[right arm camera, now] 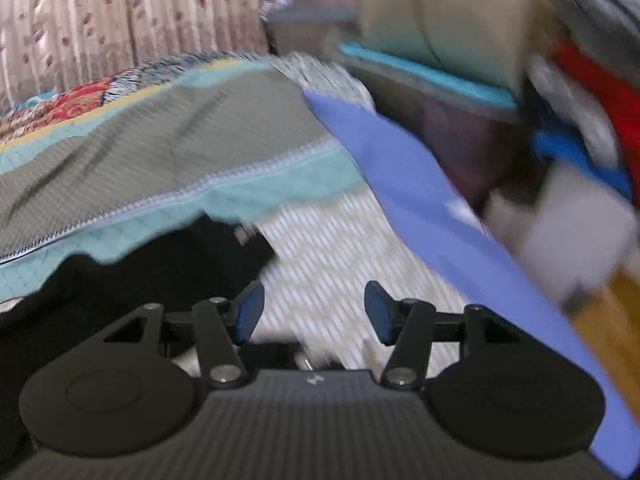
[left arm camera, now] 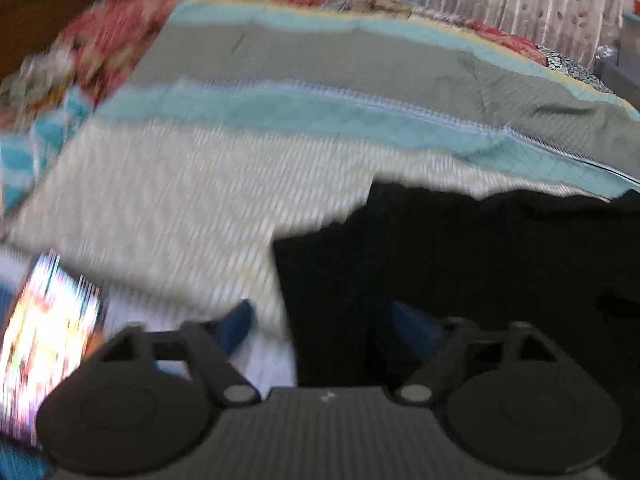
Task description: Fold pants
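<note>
- So far the black pants lie on a striped quilt that covers a bed, and they are not in either claw.
- From the left wrist view the pants show a straight near-left edge and a stepped corner, which suggests that at least one fold may already be in; the blur and the dark cloth hide any crease, so I cannot tell how many layers there are.
- From the right wrist view the pants end at a narrow dark end lying on the pale ribbed band of the quilt; whether that end is a waistband or a leg hem I cannot tell.
- The left claw stands wide apart over the pants' left edge, one blue pad over the quilt and the other over the black cloth, with nothing pinched between them.
- The right claw is partly spread with only quilt showing in the gap, just beside the pants' end, so it grips nothing.
- A blue sheet and a jumble of other things lie to the right, apart from the pants.
- My judgement: the task is partway through at most; a fresh grasp and at least one more fold, then smoothing, seem left.
</note>
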{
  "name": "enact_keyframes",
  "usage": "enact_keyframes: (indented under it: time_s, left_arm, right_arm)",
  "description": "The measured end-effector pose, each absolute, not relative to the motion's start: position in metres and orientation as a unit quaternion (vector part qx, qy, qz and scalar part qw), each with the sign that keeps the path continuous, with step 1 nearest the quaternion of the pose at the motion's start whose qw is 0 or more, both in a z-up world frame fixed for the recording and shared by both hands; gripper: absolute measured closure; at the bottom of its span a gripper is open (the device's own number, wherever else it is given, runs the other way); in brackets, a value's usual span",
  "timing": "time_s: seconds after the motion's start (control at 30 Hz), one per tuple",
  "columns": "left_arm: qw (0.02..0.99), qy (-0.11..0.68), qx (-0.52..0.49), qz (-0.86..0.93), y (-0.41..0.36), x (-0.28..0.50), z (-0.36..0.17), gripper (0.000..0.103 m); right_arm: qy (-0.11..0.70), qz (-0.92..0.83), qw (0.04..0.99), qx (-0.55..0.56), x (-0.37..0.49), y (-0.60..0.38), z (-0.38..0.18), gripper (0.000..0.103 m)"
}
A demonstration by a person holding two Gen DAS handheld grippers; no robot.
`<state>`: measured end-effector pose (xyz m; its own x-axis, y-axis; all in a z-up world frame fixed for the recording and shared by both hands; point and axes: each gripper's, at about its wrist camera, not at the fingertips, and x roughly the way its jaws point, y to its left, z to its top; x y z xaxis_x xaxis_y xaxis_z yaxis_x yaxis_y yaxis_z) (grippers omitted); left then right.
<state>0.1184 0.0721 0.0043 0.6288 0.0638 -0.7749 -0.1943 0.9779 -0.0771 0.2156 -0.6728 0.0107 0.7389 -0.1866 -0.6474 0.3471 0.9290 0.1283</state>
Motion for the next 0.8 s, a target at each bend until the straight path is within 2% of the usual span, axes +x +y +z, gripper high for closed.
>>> enact_keyframes:
  time_s: [0.13,0.3,0.47,0.63,0.8]
  left_arm:
    - [0.867,0.469,-0.150,0.073,0.096,0.065,-0.007,0.004]
    - [0.814,0.498,-0.295,0.046,0.112,0.015,-0.024,0.003]
    - [0.802,0.496,-0.333,0.012,0.097,-0.004,-0.031,0.002]
    - [0.798,0.500,-0.335,-0.012,0.080,-0.004,-0.036,0.001]
    - [0.788,0.499,-0.360,-0.002,0.077,-0.004,-0.044,0.000]
  right_arm:
    - [0.340,-0.143,0.902,0.225,0.169,-0.694,-0.009,0.044]
    - [0.345,-0.106,0.886,0.293,0.136,-0.678,-0.015,0.044]
    - [0.245,-0.065,0.885,0.390,0.085,-0.697,0.023,0.044]
    - [0.200,-0.100,0.914,0.338,0.036,-0.717,0.080,0.044]
    - [0.250,-0.102,0.915,0.300,0.037,-0.700,0.059,0.041]
